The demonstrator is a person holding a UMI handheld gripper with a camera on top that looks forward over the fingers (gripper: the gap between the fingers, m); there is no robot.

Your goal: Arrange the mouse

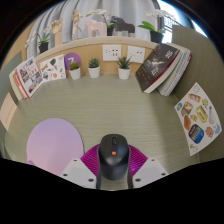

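Observation:
A black mouse [113, 155] with a small orange mark on top sits between my fingers, its length pointing away from me. My gripper [113, 163] is shut on the mouse, and the magenta pads [90, 159] press on both of its sides. A round lilac mouse mat [52, 143] lies on the beige desk [120, 105], just left of my left finger. I cannot tell whether the mouse rests on the desk or is lifted off it.
Three small potted plants [94, 67] stand in a row along the back wall, under a white socket [117, 51]. Magazines lean at the back left [30, 76] and back right [160, 65]. A printed leaflet [197, 117] lies on the desk to the right.

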